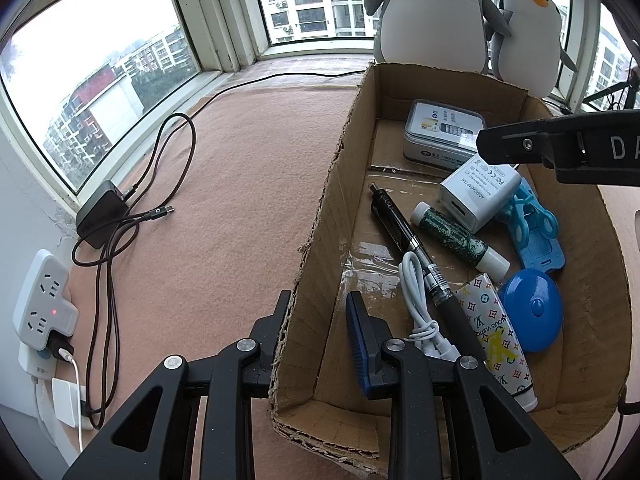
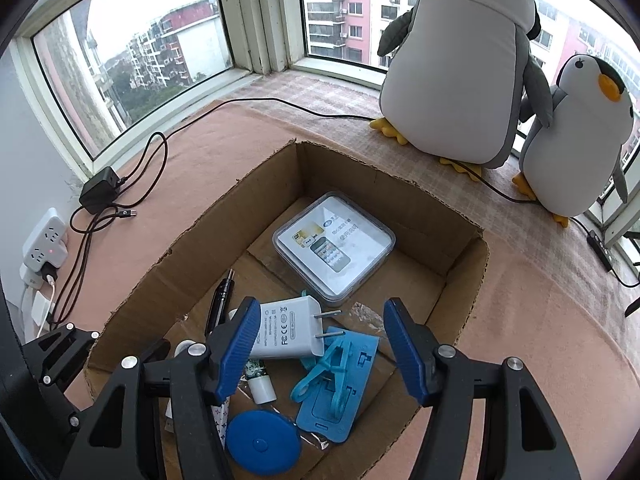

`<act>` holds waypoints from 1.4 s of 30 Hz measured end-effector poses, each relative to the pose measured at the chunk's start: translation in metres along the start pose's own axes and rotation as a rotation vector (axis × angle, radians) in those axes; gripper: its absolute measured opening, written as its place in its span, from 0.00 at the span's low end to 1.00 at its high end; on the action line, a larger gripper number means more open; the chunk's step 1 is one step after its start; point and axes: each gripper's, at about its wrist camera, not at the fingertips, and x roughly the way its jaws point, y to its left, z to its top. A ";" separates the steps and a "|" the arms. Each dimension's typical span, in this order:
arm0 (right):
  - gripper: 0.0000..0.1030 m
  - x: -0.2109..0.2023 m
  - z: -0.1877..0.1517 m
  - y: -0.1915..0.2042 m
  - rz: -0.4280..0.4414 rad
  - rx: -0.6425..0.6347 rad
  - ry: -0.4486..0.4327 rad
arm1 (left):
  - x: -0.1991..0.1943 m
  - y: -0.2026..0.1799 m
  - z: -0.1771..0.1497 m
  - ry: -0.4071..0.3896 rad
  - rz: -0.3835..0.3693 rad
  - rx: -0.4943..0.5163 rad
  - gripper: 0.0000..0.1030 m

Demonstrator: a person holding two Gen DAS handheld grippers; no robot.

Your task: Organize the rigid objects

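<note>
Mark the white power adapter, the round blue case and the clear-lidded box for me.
White power adapter (image 2: 286,330): right wrist view, on its printed label face.
Round blue case (image 1: 532,310): left wrist view, near its centre button.
Clear-lidded box (image 2: 334,242): right wrist view, middle of lid.

cardboard box (image 2: 404,200): matt brown corrugated paper, torn rough edges
white adapter (image 2: 286,326): smooth glossy plastic, metal prongs
square case (image 2: 334,242): clear glossy plastic lid
blue round disc (image 2: 262,446): smooth plastic, slightly shiny
penguin toys (image 2: 452,60): soft matt plush cloth
worktop (image 1: 240,184): pink cloth cover, fuzzy and matt
</note>
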 end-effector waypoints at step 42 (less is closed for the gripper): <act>0.72 -0.096 -0.070 -0.031 -0.008 0.189 -0.104 | -0.039 0.010 -0.001 -0.056 0.006 -0.006 0.60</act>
